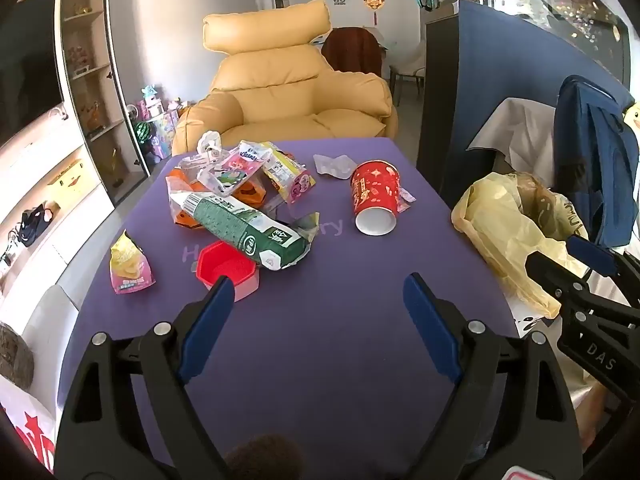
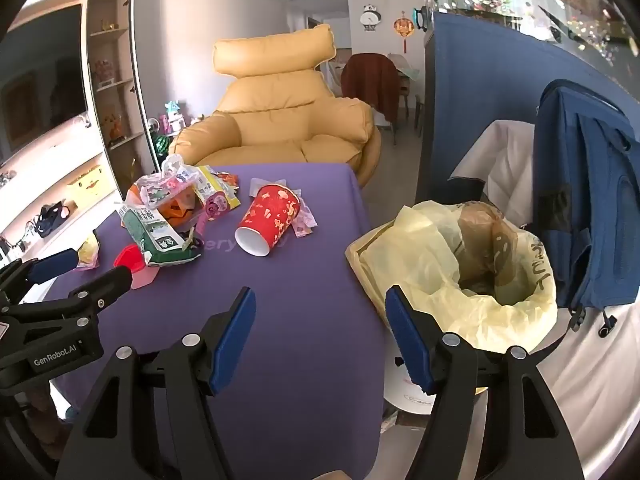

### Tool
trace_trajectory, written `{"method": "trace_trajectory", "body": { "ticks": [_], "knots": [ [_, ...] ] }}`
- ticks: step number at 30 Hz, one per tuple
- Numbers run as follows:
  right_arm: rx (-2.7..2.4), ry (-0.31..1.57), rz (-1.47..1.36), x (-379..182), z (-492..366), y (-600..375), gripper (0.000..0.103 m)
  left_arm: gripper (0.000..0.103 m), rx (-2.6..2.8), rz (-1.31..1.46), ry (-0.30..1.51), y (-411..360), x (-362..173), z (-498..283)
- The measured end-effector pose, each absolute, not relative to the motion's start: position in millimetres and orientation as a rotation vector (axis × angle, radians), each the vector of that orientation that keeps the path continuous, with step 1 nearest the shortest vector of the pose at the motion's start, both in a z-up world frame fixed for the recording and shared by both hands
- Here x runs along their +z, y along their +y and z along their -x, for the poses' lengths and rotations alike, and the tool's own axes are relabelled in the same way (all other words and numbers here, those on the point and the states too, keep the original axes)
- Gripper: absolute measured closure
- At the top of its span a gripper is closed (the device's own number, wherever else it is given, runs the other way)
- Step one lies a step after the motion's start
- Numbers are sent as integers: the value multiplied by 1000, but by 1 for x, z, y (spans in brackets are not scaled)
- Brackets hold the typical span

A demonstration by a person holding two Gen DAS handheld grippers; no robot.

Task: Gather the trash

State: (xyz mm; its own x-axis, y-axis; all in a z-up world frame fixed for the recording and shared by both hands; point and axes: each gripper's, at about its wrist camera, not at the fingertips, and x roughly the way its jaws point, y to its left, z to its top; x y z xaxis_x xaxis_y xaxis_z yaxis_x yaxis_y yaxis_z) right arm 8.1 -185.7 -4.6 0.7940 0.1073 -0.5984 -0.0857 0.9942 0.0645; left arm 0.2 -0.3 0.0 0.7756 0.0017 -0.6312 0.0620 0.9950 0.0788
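**Trash mostly still on table, both grippers empty**

Trash sits in a heap at the far-left of the purple table [image 1: 320, 360]: green/white carton [image 1: 248, 232], orange wrapper, clear snack packets, red hexagonal lid [image 1: 226, 270] nearest, yellow-pink packet [image 1: 130, 266] off to its left. Red paper cup [image 1: 374, 198] lies on its side, apart from the heap, w/ crumpled film behind it. Bin w/ yellow bag [image 2: 472, 276] stands just beside the table's right edge; brownish stuff is inside, can't tell what. Left gripper [image 1: 318, 300] is spread wide, holding nothing, near the lid. Right gripper [image 2: 320, 312] is likewise agape and empty, betw. table edge and bin. Judgement: early stage, nearly all pieces left.
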Motion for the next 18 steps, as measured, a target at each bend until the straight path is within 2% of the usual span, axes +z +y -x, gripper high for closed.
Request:
{"method": "trace_trajectory", "body": {
  "ticks": [18],
  "knots": [
    [107,650,-47,-5,-8,-187,39,21,-23,-94,677,3,0,2]
  ]
}}
